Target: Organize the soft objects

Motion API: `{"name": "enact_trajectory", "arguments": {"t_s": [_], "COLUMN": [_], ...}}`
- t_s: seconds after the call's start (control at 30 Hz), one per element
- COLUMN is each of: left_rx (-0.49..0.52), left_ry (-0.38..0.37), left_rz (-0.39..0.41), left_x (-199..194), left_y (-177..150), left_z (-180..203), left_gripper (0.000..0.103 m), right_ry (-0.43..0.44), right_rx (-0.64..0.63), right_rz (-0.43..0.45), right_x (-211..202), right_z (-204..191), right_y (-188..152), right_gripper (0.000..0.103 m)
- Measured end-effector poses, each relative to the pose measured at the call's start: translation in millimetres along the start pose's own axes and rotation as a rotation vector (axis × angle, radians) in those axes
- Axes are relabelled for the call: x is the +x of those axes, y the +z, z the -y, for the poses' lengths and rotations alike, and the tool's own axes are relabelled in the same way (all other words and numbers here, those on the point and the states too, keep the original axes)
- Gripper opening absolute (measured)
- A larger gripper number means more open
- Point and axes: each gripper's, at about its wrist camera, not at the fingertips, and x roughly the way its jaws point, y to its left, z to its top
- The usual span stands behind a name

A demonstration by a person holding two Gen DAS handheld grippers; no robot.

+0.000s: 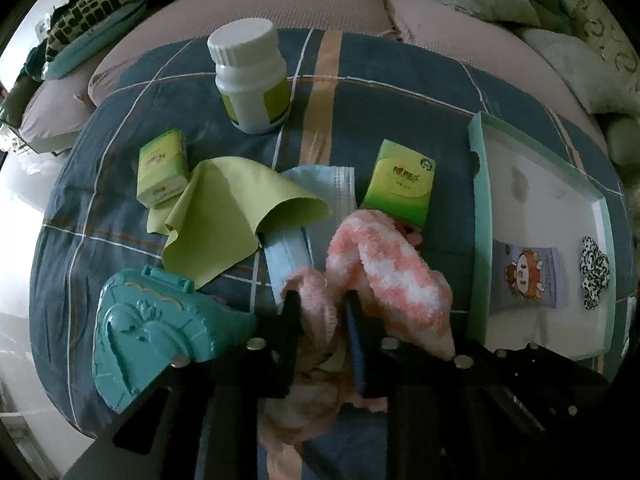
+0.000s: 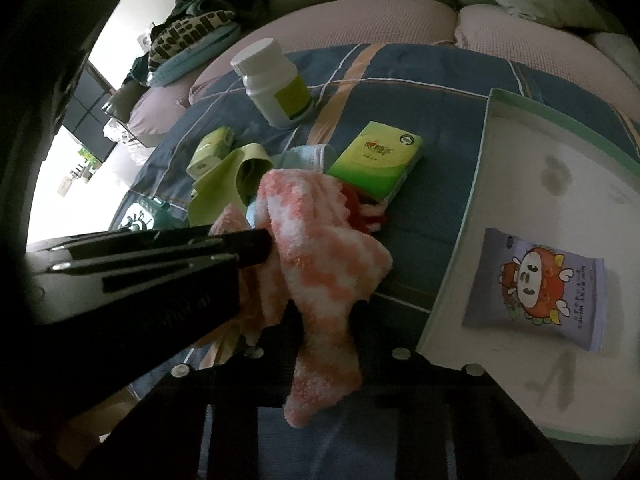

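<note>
On the plaid blanket (image 1: 400, 112): both grippers pinching one fuzzy pink-and-white sock (image 1: 384, 264), left gripper (image 1: 322, 312) nipped on one end, right gripper (image 2: 320, 320) clamped on the other. Already in the tray (image 1: 478, 216): wipes packet (image 1: 528, 276) and spotted scrunchie (image 1: 595, 276). Still loose: green cloth (image 1: 236, 208), blue face mask (image 1: 320, 184), two tissue packs (image 1: 402, 184). Roughly a third done, by the look.

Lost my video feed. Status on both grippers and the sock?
Left gripper shut on pink fuzzy sock. Right gripper shut on same sock, other end. Tray close right; tissue pack beyond sock, not blocking.
</note>
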Motion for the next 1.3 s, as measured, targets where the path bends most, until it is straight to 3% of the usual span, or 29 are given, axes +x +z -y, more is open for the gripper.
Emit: {"name": "enact_trajectory", "arguments": {"t_s": [0.2,0.57,1.3], "left_rx": [-0.003,-0.042,-0.13], "left_ry": [0.001,-0.042,-0.18], "left_rz": [0.006,0.065,0.261], "left_x": [4,-9,-73], "left_y": [2,5,0], "left_z": [-2,-10,-31], "left_gripper": [0.013,0.01,0.01], "right_ry": [0.004,0.026,0.168], "right_rx": [0.003,0.028,0.039], "right_rz": [0.002,0.027,0.219], "right_x": [-1,-9,-63], "right_z": [0,5,5], "right_y": [-1,1,6], "right_gripper": [0.016,0.012,0.011]}}
